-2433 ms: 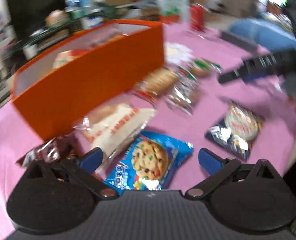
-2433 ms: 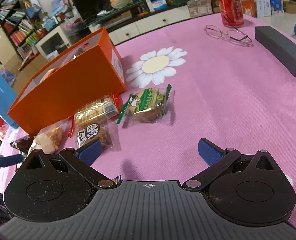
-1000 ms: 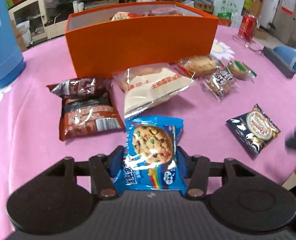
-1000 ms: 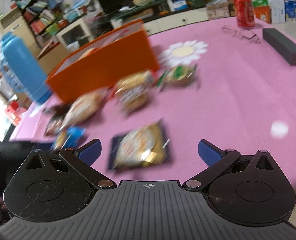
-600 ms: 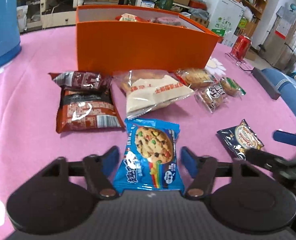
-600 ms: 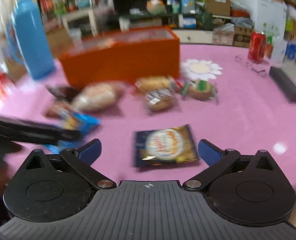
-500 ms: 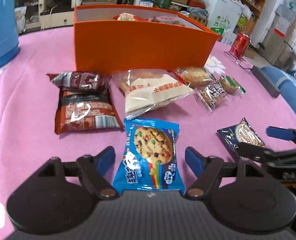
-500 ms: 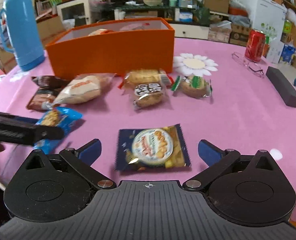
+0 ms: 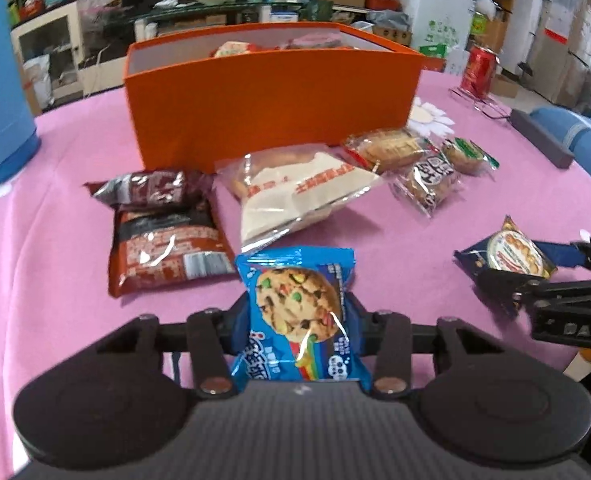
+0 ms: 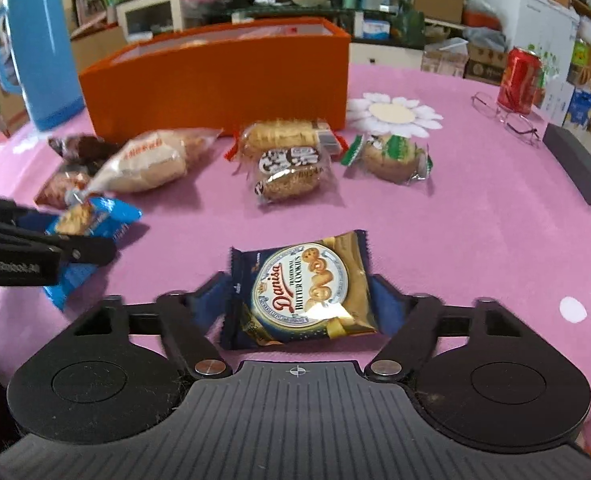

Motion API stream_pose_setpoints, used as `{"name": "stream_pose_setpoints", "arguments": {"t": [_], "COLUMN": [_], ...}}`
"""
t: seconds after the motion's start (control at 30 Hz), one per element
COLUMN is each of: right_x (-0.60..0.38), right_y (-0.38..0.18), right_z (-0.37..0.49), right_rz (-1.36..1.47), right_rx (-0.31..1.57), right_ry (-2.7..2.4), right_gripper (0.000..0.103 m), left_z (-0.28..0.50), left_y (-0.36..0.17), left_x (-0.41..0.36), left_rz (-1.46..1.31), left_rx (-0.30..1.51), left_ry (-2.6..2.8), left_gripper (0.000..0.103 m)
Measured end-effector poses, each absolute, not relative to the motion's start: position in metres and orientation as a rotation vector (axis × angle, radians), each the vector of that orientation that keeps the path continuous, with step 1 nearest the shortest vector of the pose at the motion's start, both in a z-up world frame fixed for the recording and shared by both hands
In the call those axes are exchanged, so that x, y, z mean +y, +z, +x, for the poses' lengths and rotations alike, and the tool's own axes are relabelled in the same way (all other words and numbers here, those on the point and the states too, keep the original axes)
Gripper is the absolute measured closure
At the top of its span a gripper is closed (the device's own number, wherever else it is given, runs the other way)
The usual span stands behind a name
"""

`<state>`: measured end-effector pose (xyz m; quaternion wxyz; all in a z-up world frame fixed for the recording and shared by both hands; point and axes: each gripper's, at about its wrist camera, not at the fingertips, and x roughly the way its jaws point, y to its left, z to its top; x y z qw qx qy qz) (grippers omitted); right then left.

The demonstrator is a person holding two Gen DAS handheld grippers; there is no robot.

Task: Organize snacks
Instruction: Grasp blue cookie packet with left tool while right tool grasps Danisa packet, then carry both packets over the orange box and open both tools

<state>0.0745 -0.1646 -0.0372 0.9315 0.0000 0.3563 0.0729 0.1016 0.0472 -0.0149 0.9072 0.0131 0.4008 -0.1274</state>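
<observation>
My left tongs are clenched on the blue cookie pack at six o'clock. My right tongs are closing around the Danisa pack, flat on the pink cloth; the orange box sits at twelve.

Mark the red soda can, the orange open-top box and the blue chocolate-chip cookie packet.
red soda can [image 10: 520, 81], right wrist view, can body
orange open-top box [image 9: 271, 108], left wrist view, front wall
blue chocolate-chip cookie packet [image 9: 295, 308], left wrist view, cookie picture

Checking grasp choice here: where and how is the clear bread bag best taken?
Take the bread bag across its plump middle, coming from above. It lies flat with its long axis crosswise; the sealed end is thin and slippery, and the chocolate packs crowd that end.
</observation>
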Motion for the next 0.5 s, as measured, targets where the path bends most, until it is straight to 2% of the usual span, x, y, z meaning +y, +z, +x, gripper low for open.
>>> {"name": "stream_pose_setpoints", "arguments": {"t": [0.3, 0.5], "right_x": [-0.167, -0.173], "right_y": [-0.010, 0.032], "right_z": [0.060, 0.083], "right_rz": [0.047, 0.086], "right_rx": [0.634, 0.554], "right_ry": [0.192, 0.238], "right_gripper": [0.047, 0.047], "left_z": [0.095, 0.120], "left_y": [0.007, 0.052], "left_x": [0.059, 0.064], "left_rz": [-0.054, -0.095], "left_rx": [0.787, 0.697], "left_ry": [-0.248, -0.255], "left_gripper": [0.059, 0.059]}}
